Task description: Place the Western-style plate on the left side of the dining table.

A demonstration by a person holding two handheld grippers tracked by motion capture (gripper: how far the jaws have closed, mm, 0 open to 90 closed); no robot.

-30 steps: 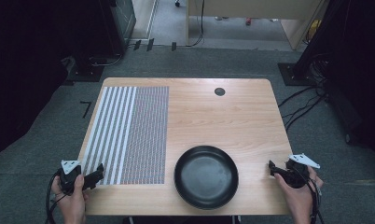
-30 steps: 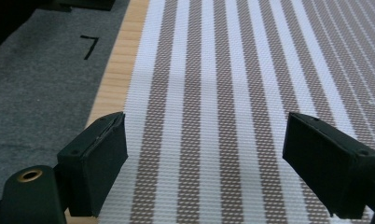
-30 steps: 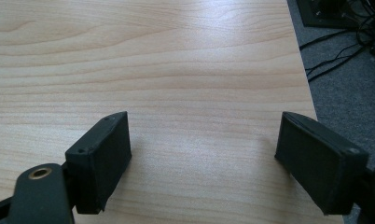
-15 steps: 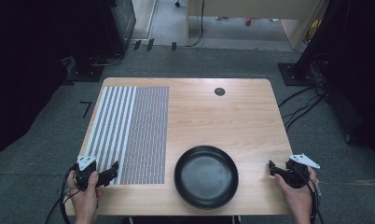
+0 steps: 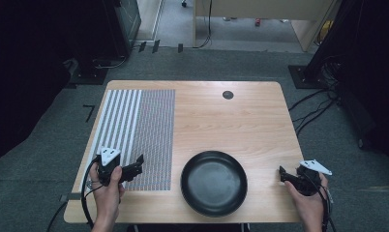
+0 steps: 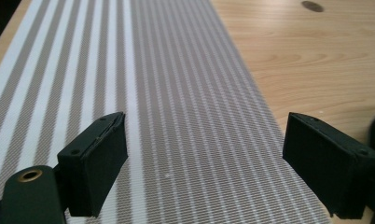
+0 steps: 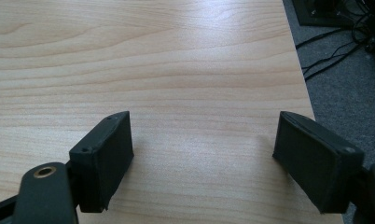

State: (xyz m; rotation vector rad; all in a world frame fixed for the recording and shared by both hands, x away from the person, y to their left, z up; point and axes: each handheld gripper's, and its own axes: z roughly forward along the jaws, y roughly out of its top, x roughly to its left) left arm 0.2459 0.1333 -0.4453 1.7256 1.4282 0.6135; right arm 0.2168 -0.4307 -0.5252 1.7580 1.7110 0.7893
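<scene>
While unladen, both claws (image 6: 202,172) (image 7: 204,163) agape.

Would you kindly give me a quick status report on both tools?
Left tool open over striped woven mat. Right tool open at table edge. Round black pan untouched between them.

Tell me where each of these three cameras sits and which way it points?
High view: above the person's side, looking forward and down at the table, mat, pan, both hands and grippers.
Left gripper view: rides the left gripper, looking along its open fingers over the mat.
Right gripper view: rides the right gripper, facing bare wood and the table edge.
Shared: the mat shows in the high and left gripper views.
</scene>
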